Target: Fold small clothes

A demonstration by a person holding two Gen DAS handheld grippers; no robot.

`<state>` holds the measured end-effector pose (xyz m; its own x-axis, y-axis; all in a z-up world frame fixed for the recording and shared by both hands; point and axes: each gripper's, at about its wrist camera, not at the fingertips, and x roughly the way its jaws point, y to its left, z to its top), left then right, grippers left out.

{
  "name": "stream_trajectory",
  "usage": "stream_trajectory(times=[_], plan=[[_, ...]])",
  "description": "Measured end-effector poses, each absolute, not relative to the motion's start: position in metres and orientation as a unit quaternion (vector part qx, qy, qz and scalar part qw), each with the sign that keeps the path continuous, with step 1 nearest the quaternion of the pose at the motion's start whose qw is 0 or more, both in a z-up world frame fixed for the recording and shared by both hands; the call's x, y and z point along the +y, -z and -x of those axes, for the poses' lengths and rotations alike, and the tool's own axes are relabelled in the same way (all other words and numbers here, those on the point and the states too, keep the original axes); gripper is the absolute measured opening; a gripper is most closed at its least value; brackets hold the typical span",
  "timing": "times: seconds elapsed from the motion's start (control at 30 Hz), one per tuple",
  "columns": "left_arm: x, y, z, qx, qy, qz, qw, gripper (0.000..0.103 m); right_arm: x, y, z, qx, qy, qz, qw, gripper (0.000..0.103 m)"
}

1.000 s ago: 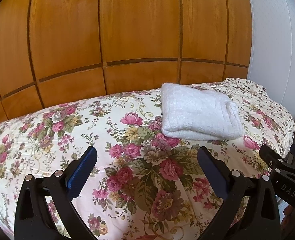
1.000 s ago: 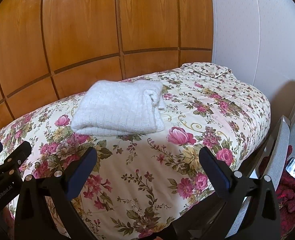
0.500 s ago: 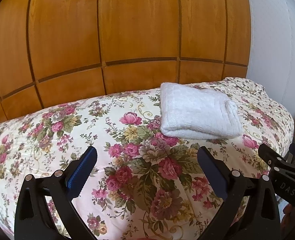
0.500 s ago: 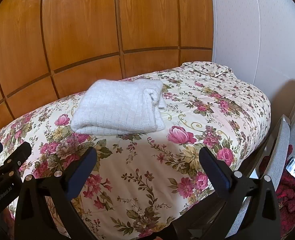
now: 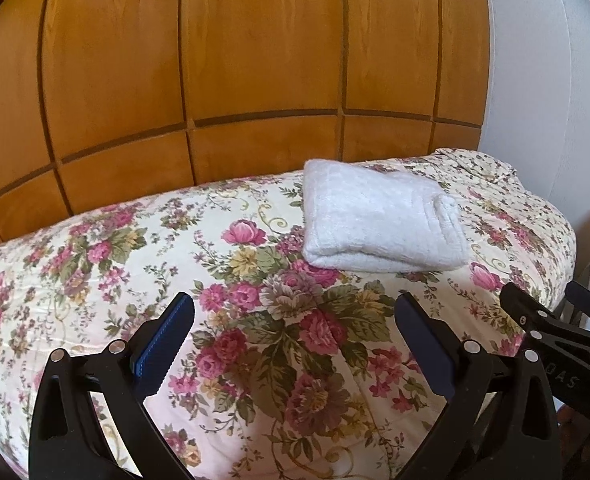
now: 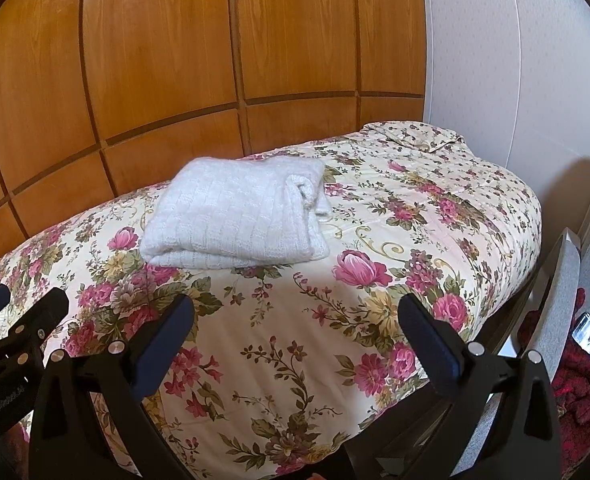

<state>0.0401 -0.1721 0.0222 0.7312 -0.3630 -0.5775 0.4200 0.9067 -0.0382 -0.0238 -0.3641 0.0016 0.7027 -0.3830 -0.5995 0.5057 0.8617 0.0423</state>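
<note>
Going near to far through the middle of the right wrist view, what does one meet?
Right hand-held gripper, open → floral bedspread → folded white knit garment → wooden panelled wall.

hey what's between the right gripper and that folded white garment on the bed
Only bare floral bedspread. In the right wrist view, the open right gripper hangs short of the folded white garment, with nothing else lying on the stretch between them.
</note>
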Motion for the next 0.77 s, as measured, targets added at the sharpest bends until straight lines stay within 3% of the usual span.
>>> stream_trajectory(times=[0.77], plan=[[-0.184, -0.006, -0.051, 0.334, 0.231, -0.056, 0.912, 0.099, -0.372, 0.011, 0.017, 0.322, 0.248, -0.109, 0.907, 0.101]])
